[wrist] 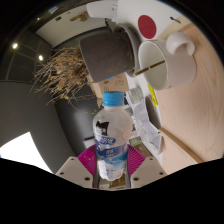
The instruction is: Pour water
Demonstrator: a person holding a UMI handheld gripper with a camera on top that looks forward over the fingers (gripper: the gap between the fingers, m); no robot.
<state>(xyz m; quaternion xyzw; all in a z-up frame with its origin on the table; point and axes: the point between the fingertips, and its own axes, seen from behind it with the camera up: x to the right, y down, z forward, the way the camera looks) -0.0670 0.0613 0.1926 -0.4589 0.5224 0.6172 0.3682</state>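
Observation:
A clear plastic water bottle [111, 128] with a blue cap and a blue and white label stands between my fingers, and my gripper [110, 160] is shut on the water bottle, both magenta pads [88, 158] pressing its sides. The view is tilted, so the table surface slants. Beyond the bottle stands a dark grey cylindrical pot [108, 52]. To its right sits a white cup [168, 62] with a thin stick in it.
A bundle of dry straw-like grass [62, 72] lies left of the grey pot. A white item with a red round mark [146, 24] stands behind the cup. A clear plastic holder [146, 125] sits right of the bottle on the light wooden table [190, 130].

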